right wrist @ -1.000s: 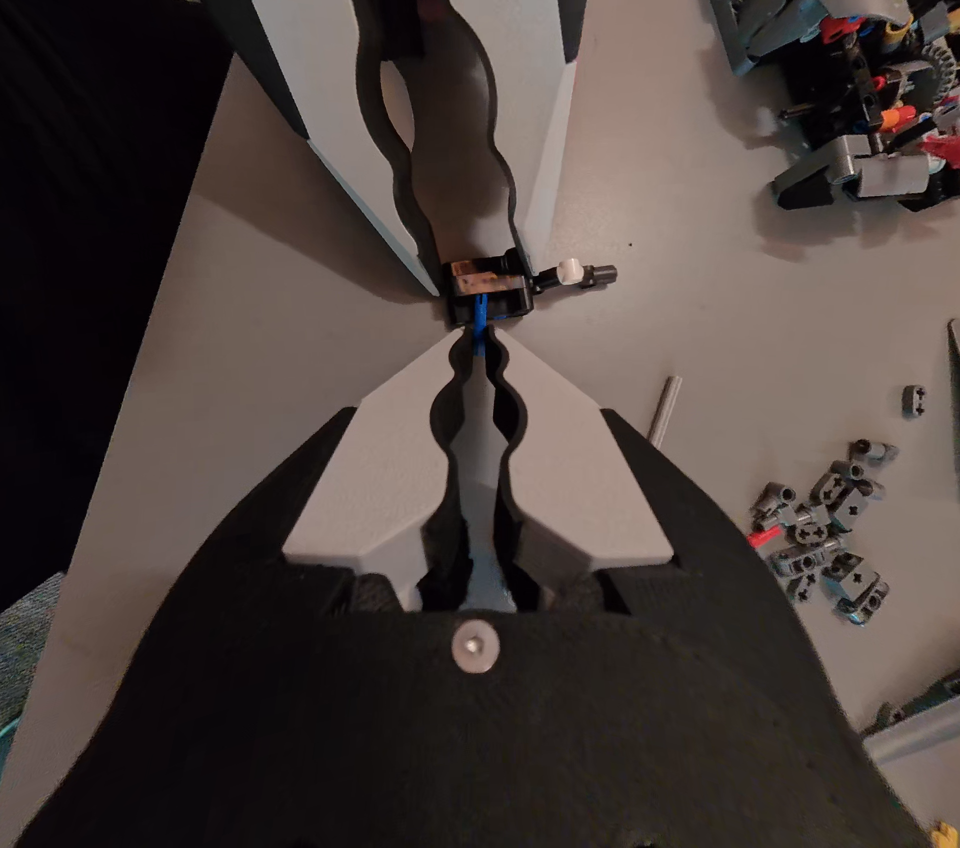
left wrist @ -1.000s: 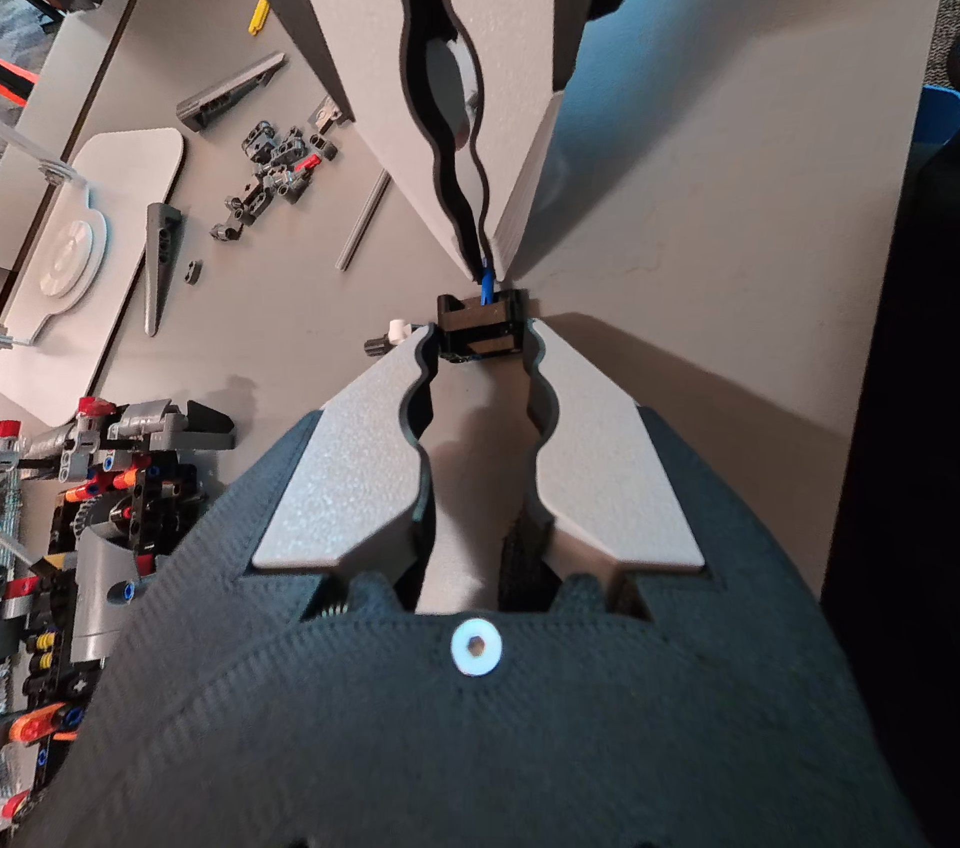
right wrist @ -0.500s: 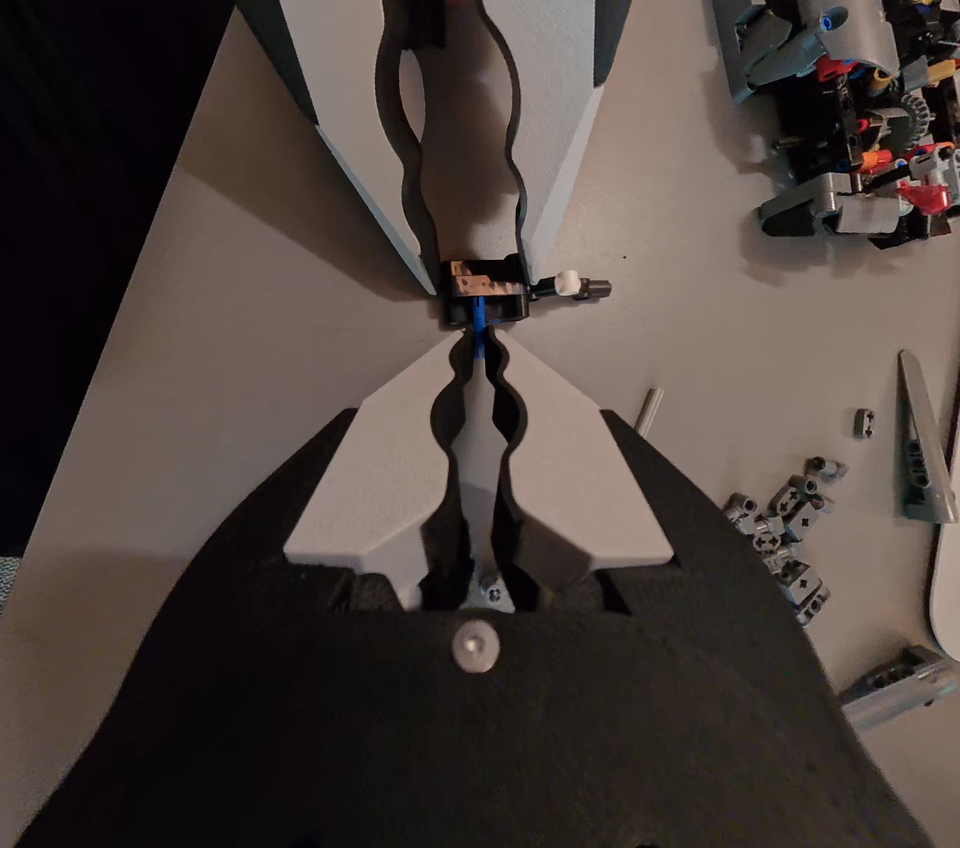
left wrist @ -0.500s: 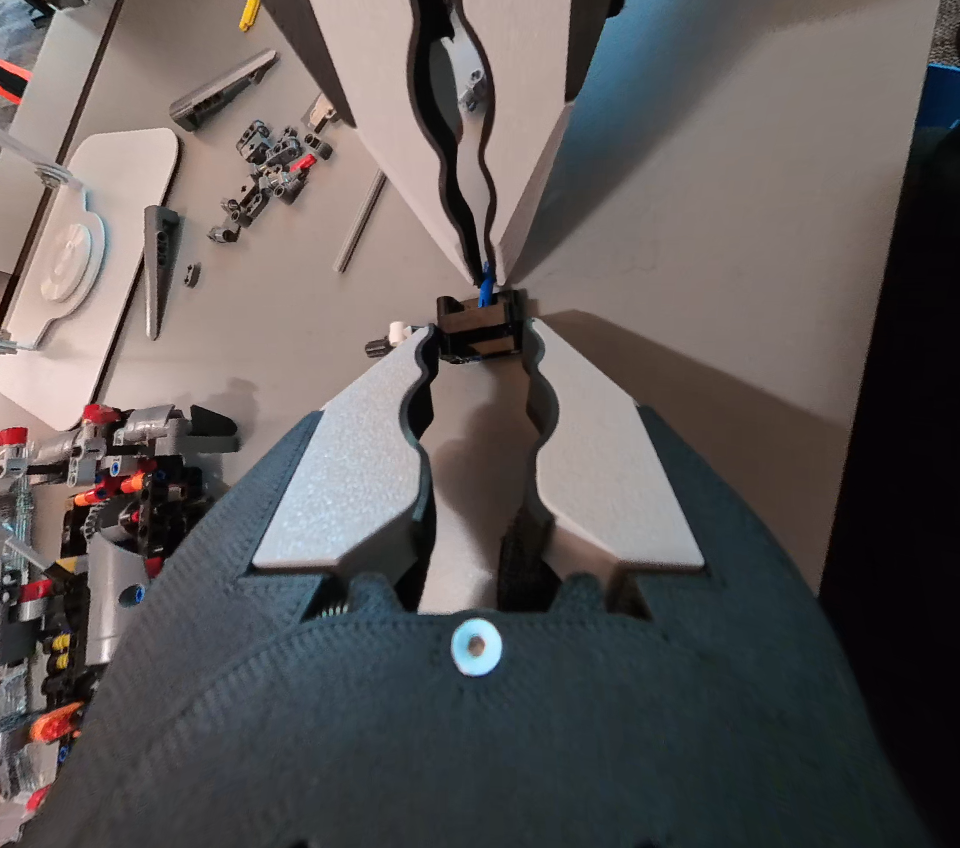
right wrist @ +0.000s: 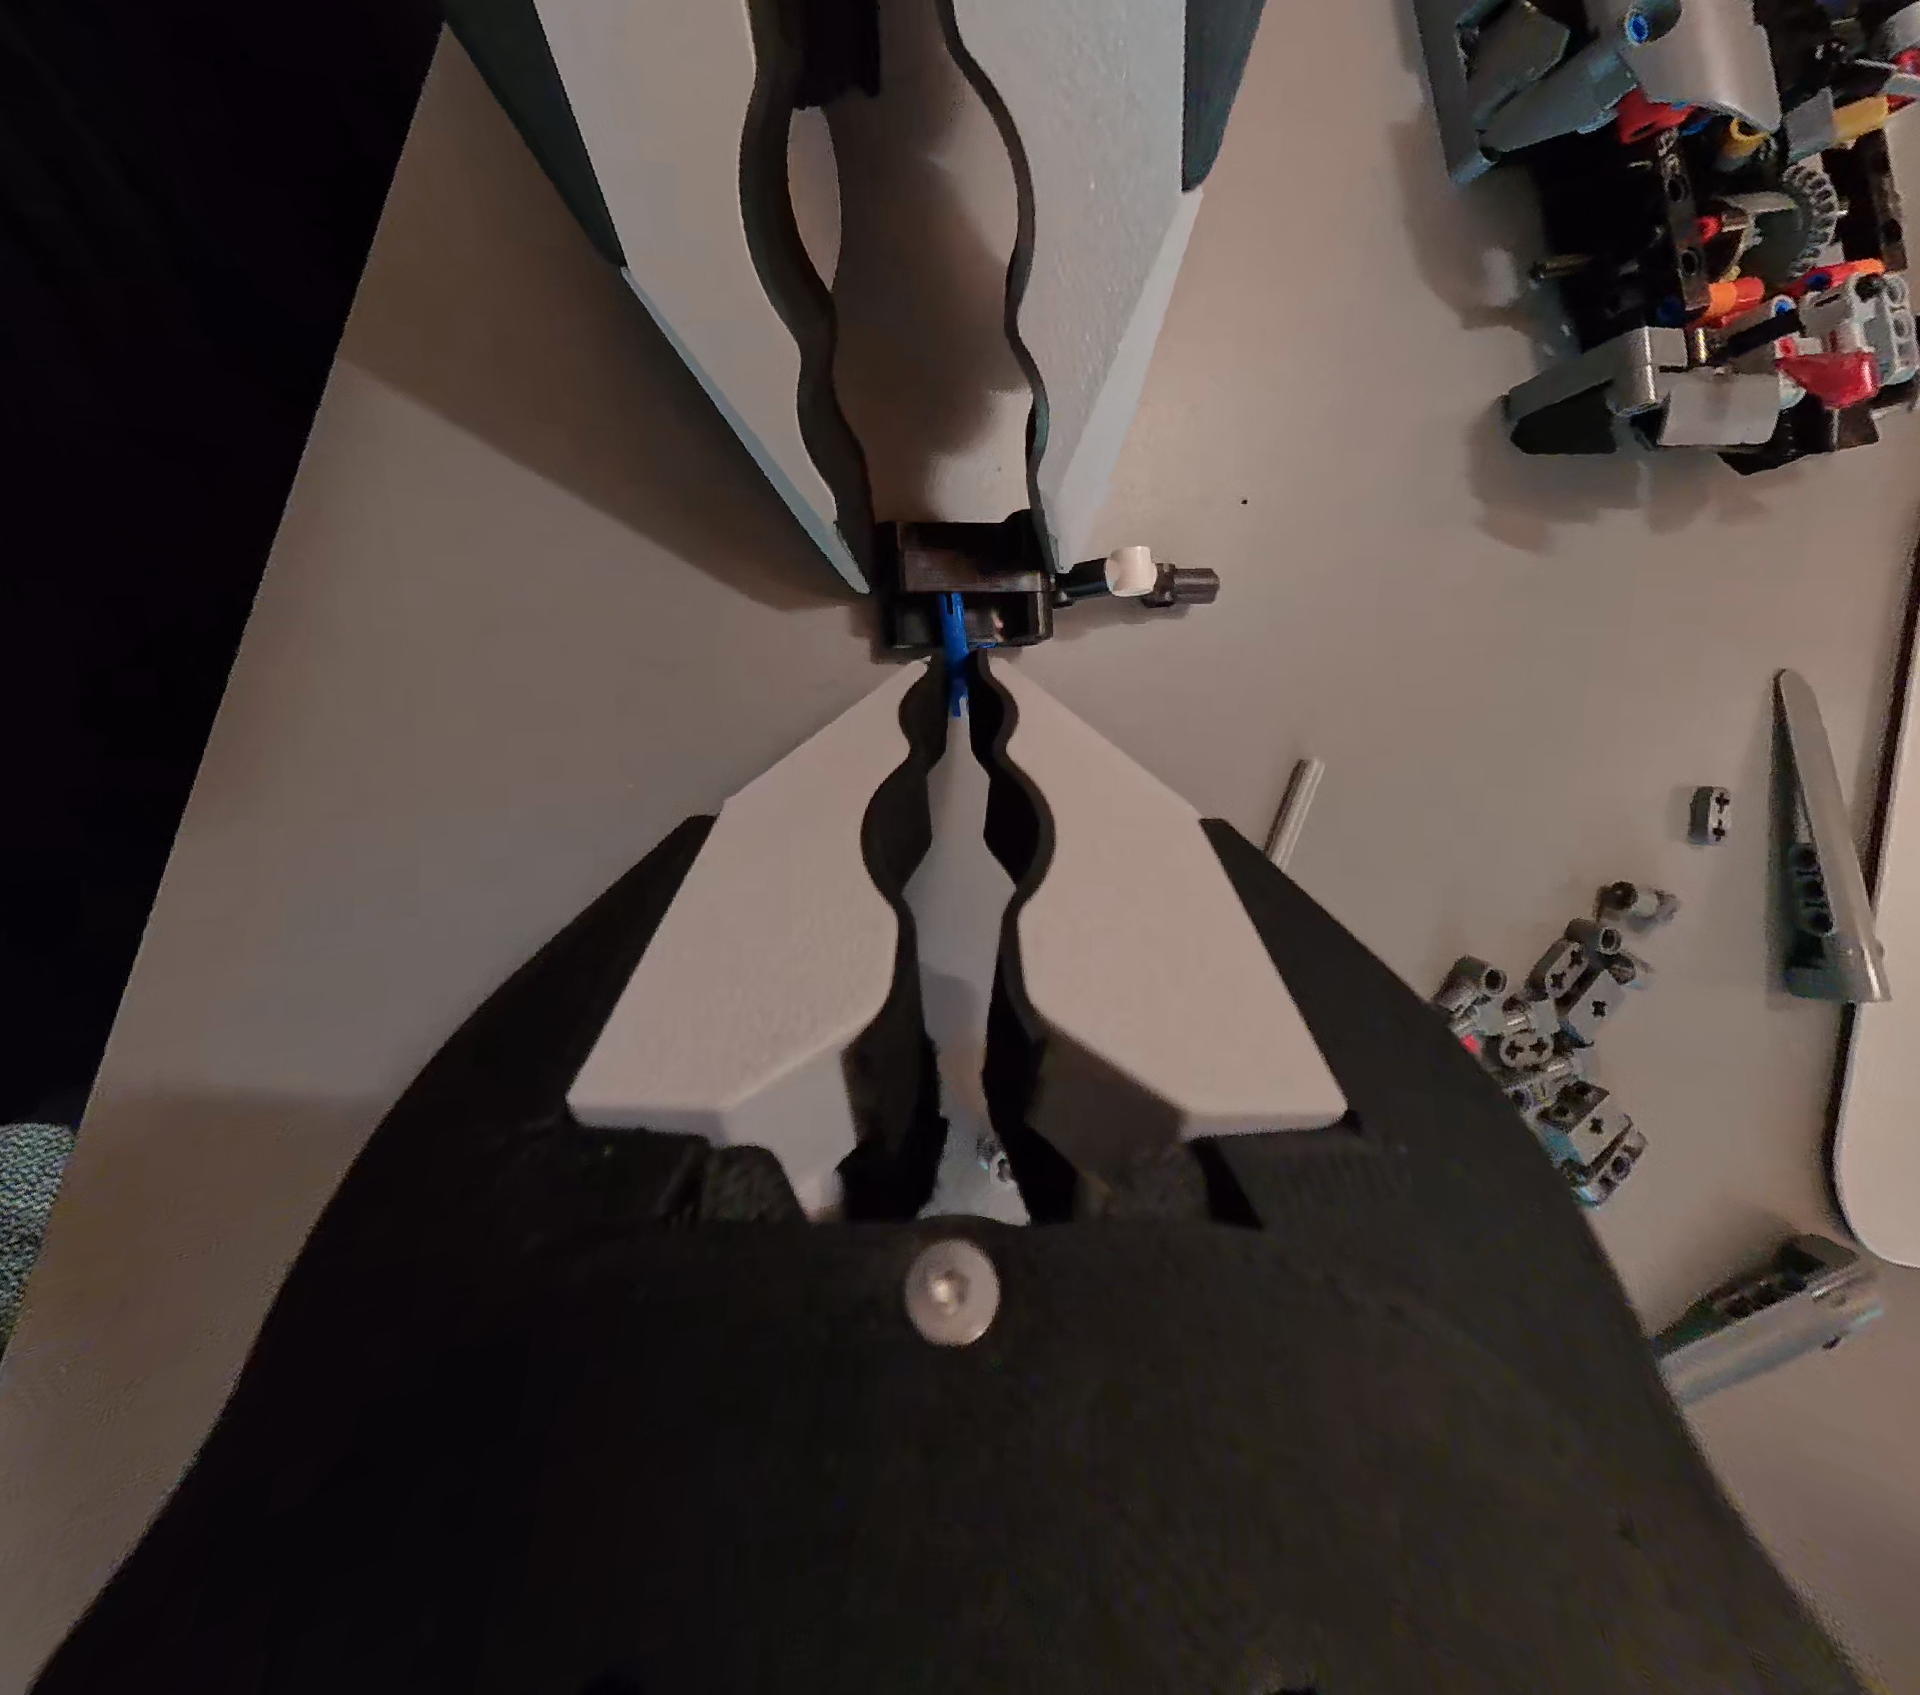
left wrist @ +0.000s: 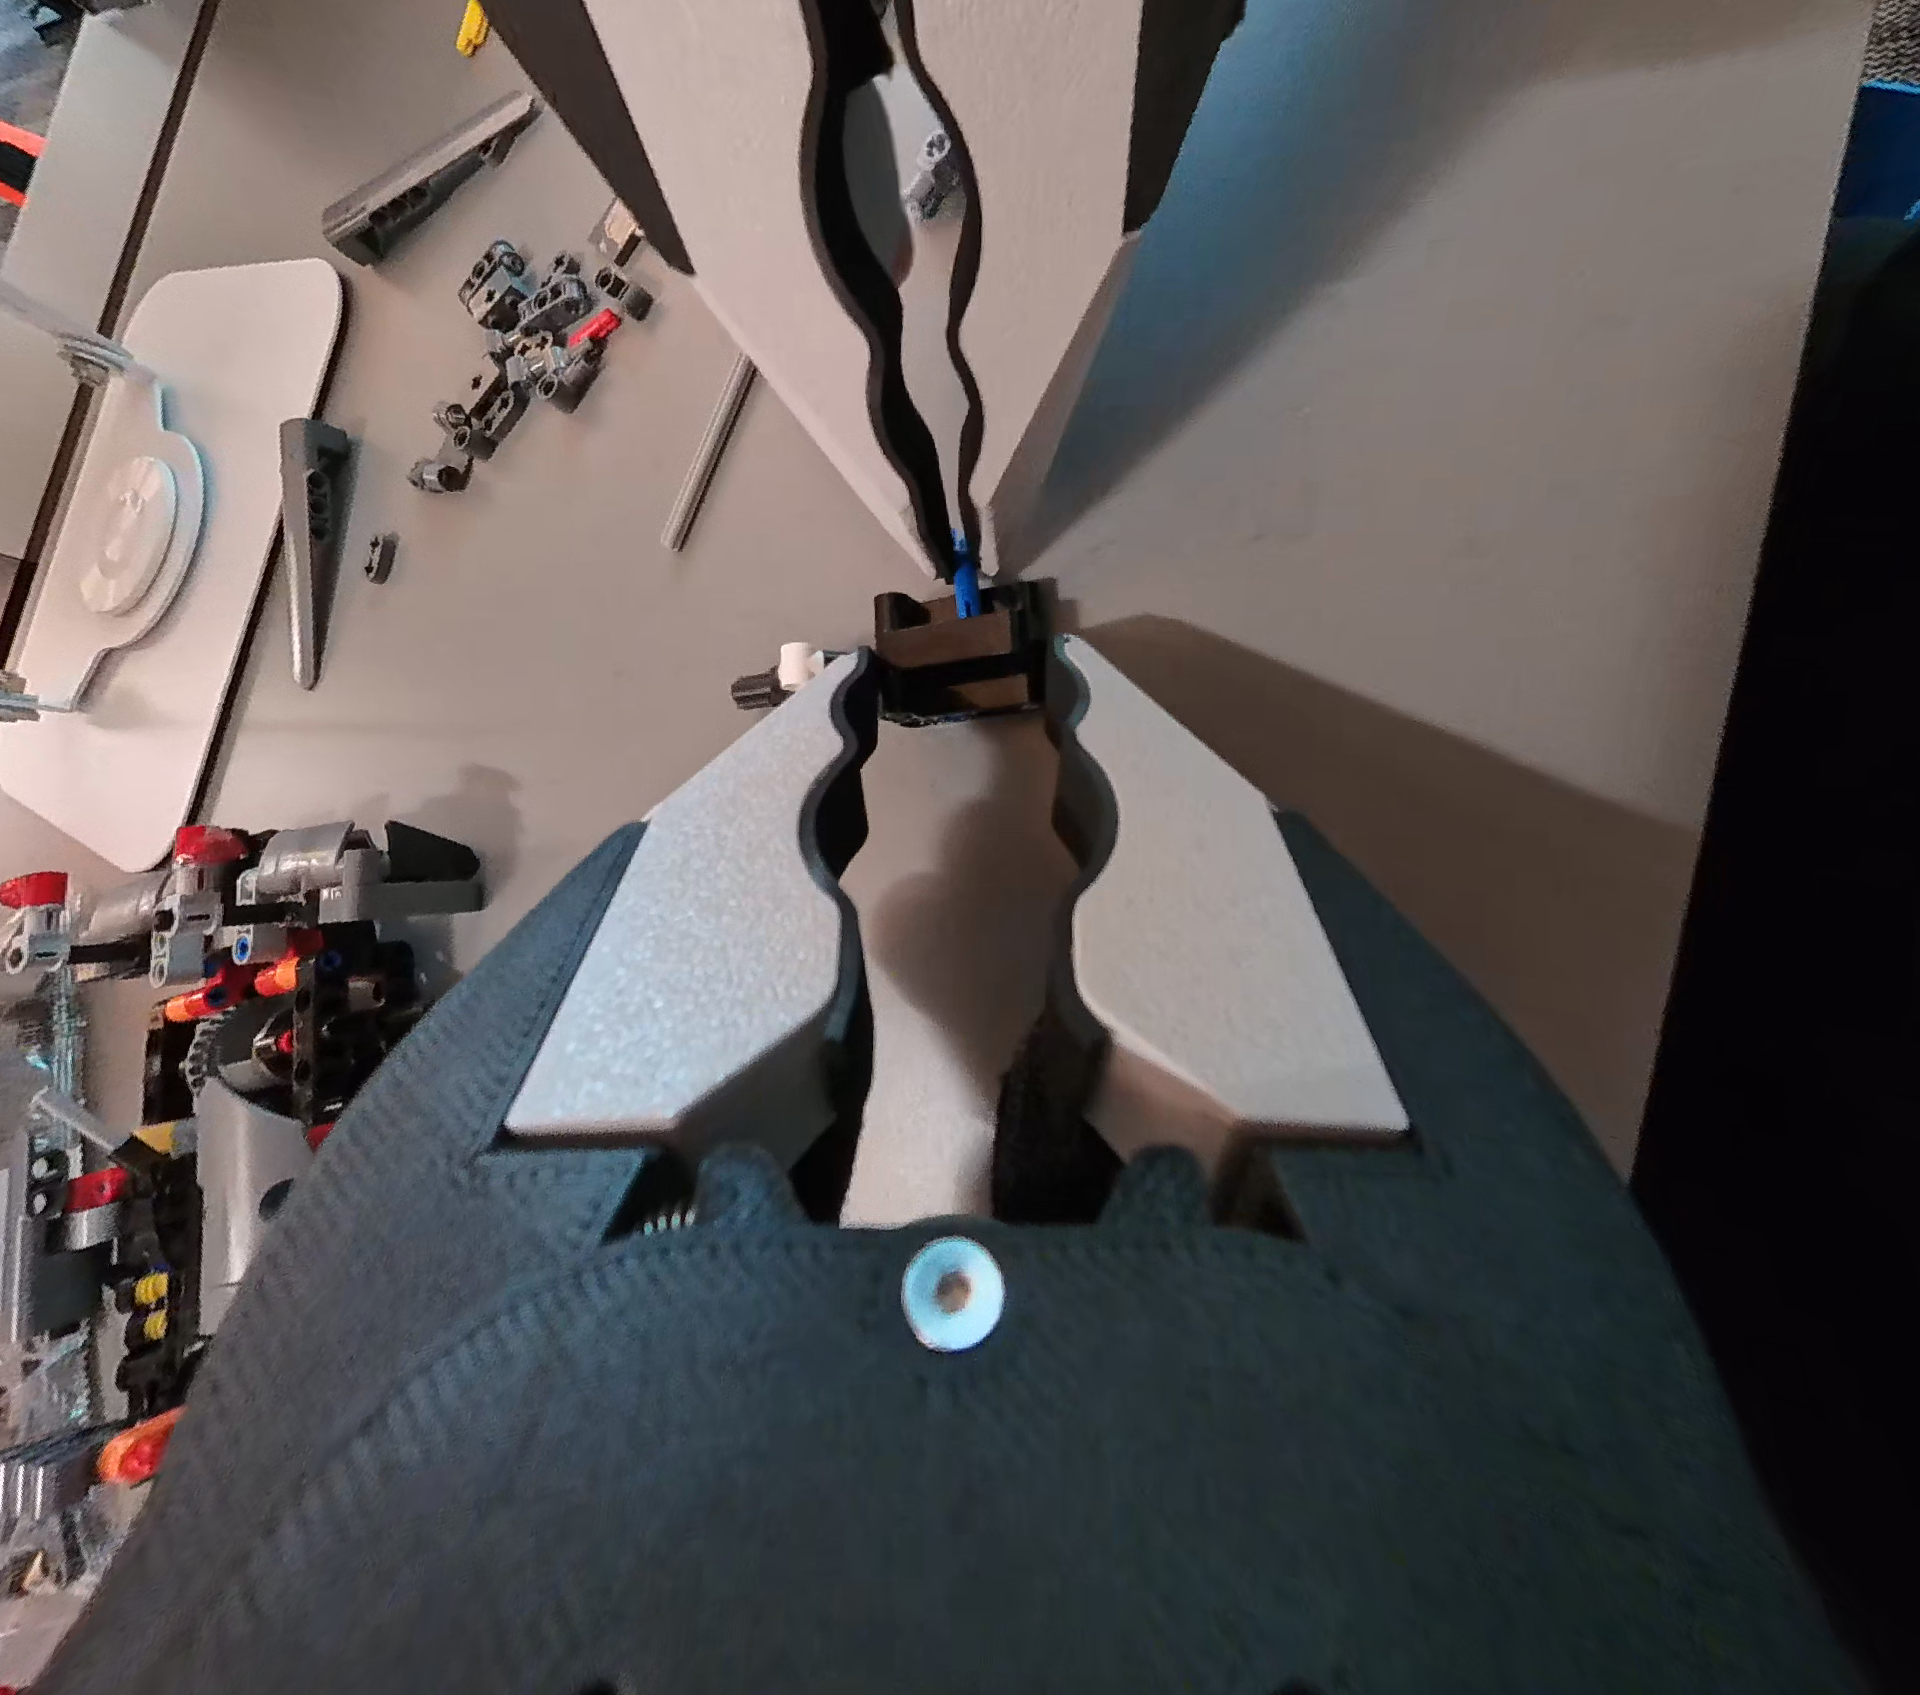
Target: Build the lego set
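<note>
Still unchanged | left fingers [left wrist: 847, 689] clamp black block [left wrist: 961, 653]; right fingers [right wrist: 992, 695] pinch blue pin [right wrist: 951, 643]

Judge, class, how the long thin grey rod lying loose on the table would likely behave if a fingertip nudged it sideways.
The grey rod looks straight and rigid, so it likely won't bend. Lying flat on the smooth table, it would probably roll or skid. Being slim, it seems light.

Hobby or building-toy workbench indoors: pale grey table [left wrist: 1403, 295] strewn with small grey connector pieces [left wrist: 530, 357], grey tapered panels [left wrist: 312, 544], a thin grey axle rod [left wrist: 712, 461], a half-built multicoloured brick model [right wrist: 1714, 118], carpeted floor [right wrist: 31, 1209] beyond.
</note>
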`<state>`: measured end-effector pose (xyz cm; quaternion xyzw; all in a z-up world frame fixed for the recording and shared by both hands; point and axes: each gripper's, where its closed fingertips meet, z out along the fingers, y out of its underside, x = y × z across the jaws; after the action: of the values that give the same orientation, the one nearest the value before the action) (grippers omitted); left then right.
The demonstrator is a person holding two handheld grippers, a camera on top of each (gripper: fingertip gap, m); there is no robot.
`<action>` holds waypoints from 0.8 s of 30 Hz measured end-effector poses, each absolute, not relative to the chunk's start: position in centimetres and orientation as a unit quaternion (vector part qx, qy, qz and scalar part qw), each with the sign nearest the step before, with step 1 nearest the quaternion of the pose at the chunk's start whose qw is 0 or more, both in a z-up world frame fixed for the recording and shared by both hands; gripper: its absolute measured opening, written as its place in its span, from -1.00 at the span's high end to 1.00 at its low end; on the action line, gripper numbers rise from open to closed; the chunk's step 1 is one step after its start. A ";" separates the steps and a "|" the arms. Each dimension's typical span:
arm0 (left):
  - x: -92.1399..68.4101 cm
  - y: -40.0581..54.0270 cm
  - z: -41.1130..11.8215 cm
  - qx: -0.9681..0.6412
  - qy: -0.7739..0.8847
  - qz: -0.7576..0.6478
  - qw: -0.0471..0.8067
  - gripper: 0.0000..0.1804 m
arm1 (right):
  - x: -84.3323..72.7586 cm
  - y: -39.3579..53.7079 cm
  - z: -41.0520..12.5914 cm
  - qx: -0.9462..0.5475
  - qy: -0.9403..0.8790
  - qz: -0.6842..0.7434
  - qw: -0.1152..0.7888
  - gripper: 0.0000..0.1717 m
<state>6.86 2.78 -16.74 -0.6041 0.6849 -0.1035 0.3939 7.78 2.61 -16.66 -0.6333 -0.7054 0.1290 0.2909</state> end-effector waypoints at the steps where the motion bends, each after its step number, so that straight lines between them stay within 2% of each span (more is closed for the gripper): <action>1: 6.9 2.8 -16.7 -0.604 0.685 -0.104 0.394 0.67 | 7.8 2.5 -16.6 -0.635 -0.704 0.132 0.290 0.99; 10: 7.0 2.8 -16.7 -0.600 0.687 -0.101 0.396 0.66 | 8.0 2.6 -17.1 -0.640 -0.694 0.171 0.283 0.94; 24: 7.1 3.4 -16.6 -0.592 0.684 -0.077 0.420 0.66 | 8.2 3.1 -16.6 -0.647 -0.676 0.207 0.284 0.98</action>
<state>7.12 3.43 -16.56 -0.5920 0.6837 -0.0771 0.4197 8.22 3.05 -16.60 -0.6473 -0.6762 0.2072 0.2843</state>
